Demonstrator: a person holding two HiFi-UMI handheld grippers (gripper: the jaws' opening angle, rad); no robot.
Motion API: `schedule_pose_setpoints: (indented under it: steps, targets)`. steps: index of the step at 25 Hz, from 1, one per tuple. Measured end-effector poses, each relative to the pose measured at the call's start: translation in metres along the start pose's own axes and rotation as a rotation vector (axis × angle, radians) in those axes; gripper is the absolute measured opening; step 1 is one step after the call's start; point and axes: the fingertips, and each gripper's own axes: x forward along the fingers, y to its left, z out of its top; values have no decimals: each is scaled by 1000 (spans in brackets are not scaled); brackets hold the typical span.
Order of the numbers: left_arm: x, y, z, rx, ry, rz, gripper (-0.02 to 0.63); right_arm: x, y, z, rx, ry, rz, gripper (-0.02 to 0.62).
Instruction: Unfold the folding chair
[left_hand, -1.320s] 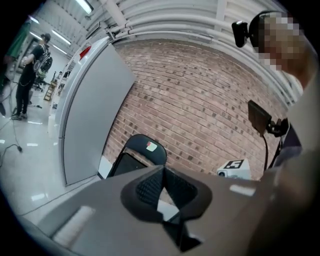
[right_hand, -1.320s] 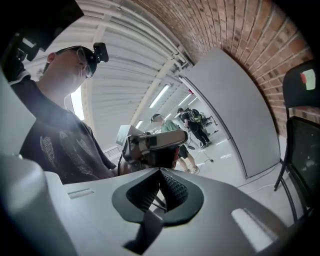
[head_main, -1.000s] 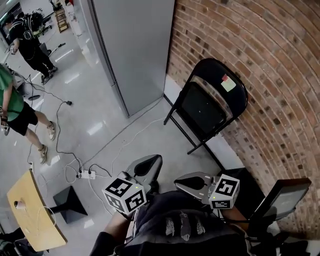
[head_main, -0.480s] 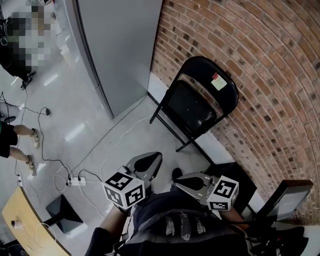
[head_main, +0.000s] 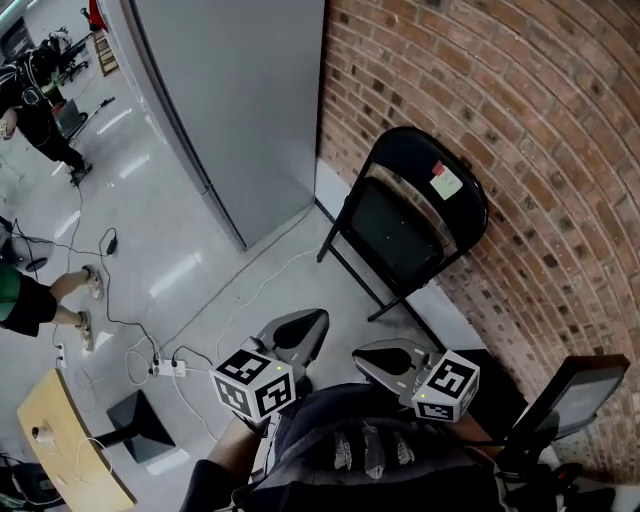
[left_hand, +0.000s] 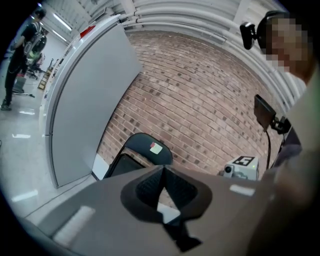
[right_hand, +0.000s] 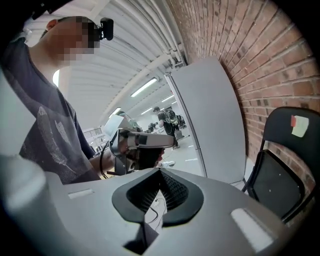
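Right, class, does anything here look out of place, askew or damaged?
Only a pale, red-edged sticker, stuck slightly askew on the backrest of the black metal folding chair; nothing looks damaged.

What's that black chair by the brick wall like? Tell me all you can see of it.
The folding chair is black, with a thin tubular frame that looks like metal and a rounded backrest. It is folded flat, the seat panel swung up within the frame. A small pale sticker with a reddish top edge sits on the backrest. The chair stands tilted, feet on the grey floor, top leaning against the brick wall. Nothing else touches it.
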Motion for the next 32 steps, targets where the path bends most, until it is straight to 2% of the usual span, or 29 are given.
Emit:
schedule_pose_setpoints:
  steps: [3,6,10,17,23,28,32]
  targets:
    - [36,-23,11,4,4,29,2,-21,-34,1,17,-24,18,2]
    - [78,-61,20,29,0,16,2,-61,-63,0,27,-57,40,2]
    - [136,-96,14,63,53,44,2,-118,-97,-11,46,-92,50,2]
    - [213,-151,-8,120,159,34,2,-197,-144,-27,150,-196,44,2]
    - [246,-182,-12,182,253,15,2,-237,-153,-31,198,-281,30,2]
    - [261,-191,-11,243,276,0,2,-249,-168,-37,216,-290,13,2]
    - [249,-175,-20,218,277,-11,2,-237,-174,-35,196,-285,-24,2]
